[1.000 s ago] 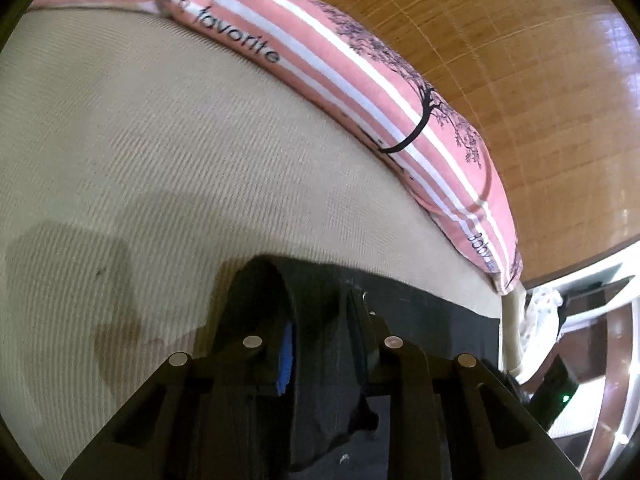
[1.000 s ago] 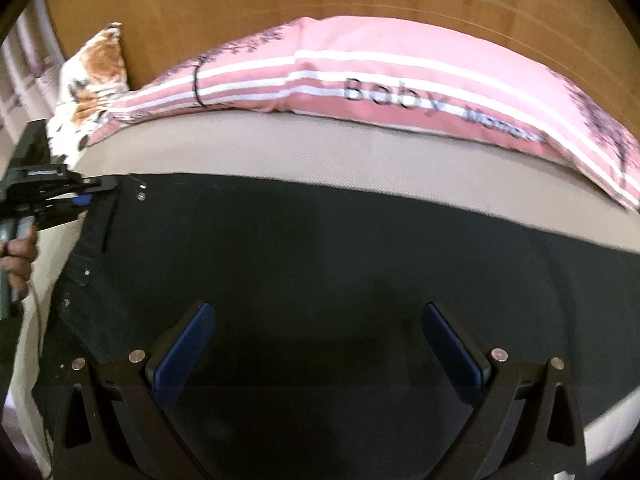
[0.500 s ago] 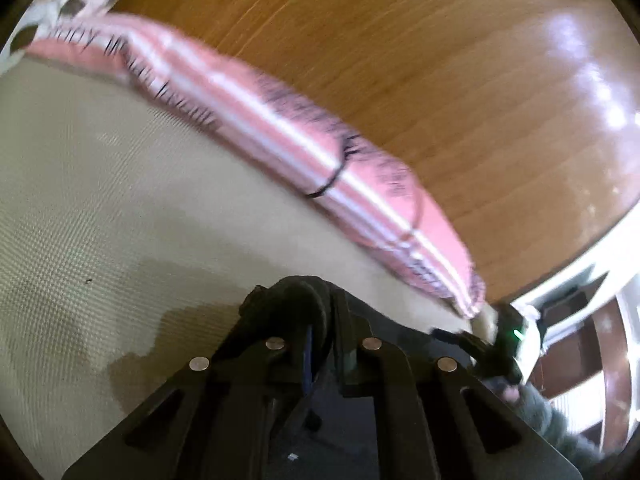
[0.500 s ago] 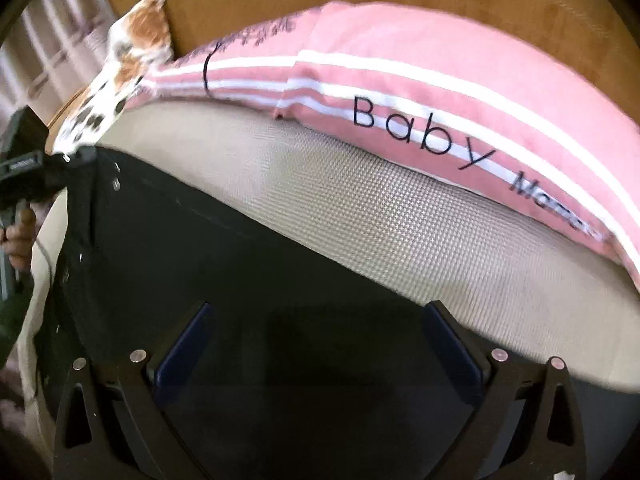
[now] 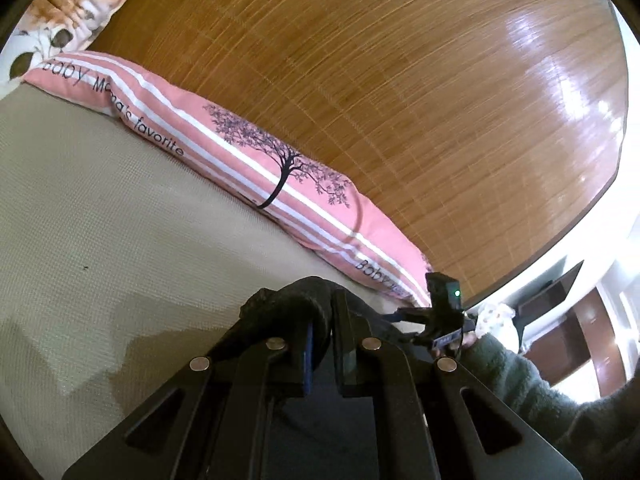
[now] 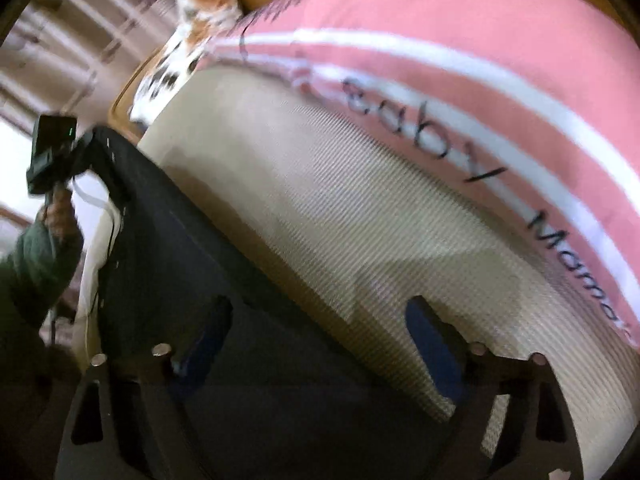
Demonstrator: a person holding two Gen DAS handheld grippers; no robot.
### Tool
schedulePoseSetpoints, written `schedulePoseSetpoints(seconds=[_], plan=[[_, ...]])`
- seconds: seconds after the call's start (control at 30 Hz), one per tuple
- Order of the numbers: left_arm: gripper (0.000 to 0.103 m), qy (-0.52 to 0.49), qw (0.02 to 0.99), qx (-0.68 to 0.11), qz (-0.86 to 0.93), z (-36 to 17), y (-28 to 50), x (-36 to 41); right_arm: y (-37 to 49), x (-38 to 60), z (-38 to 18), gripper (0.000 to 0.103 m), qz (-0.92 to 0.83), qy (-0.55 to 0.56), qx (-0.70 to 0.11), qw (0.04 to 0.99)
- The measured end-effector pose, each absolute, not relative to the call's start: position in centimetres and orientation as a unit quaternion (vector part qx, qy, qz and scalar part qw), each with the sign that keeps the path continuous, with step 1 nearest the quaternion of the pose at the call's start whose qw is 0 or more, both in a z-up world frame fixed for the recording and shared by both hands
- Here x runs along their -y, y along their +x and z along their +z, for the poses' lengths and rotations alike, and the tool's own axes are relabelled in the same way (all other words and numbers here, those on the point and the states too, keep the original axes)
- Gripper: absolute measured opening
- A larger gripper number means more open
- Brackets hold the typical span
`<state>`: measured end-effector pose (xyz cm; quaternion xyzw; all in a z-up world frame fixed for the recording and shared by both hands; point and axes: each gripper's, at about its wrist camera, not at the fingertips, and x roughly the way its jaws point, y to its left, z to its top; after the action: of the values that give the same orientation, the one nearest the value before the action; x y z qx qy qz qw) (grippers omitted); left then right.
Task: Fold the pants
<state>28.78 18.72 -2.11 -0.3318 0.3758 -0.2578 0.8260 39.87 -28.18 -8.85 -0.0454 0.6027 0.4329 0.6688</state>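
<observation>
While the left gripper (image 5: 320, 344) has its jaws clamped tight on a bunched edge of the black pants (image 5: 296, 300), the cloth rises off the beige bed (image 5: 120, 240) at that corner — the rest of the garment lies spread on the cover. In the right wrist view the right gripper (image 6: 320, 332) has its jaws closing, wide apart, with the pants' edge (image 6: 240, 360) between them but the blue pads not pressing on it; the picture is blurred. A pink striped pillow (image 5: 248, 160) lies along the wooden headboard (image 5: 400, 100), a flowered pillow (image 5: 68, 12) beside it. The right hand's green sleeve (image 5: 520, 384) shows at the left view's edge — its gripper just past the lifted fold.
</observation>
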Motion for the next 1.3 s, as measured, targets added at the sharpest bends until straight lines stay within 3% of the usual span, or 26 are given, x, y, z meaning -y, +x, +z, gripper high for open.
schedulePoseSetpoints(seconds=[0.07,0.23,0.5,0.93,1.3], plan=[[0.008,-0.332,0.826,-0.378,-0.253,-2.1,28.9,-18.7,39.7,27.9,-9.0,0.077,0.444,-0.056,-0.6,0.663],[0.008,-0.32,0.828,-0.389,-0.245,-2.2,29.2,-18.8,38.8,29.9,-9.0,0.062,0.44,-0.076,-0.615,0.65],[0.008,-0.303,0.835,-0.402,-0.222,-3.2,29.9,-18.6,36.9,33.4,-8.4,0.017,0.38,-0.09,-0.617,0.683],[0.008,-0.177,0.871,-0.408,-0.21,-0.8,28.4,-16.3,29.2,33.3,-2.5,0.008,0.26,-0.118,-0.558,0.78],[0.008,-0.156,0.877,-0.391,-0.232,2.3,21.8,-16.6,18.8,33.9,2.2,0.007,0.206,-0.092,-0.527,0.819]])
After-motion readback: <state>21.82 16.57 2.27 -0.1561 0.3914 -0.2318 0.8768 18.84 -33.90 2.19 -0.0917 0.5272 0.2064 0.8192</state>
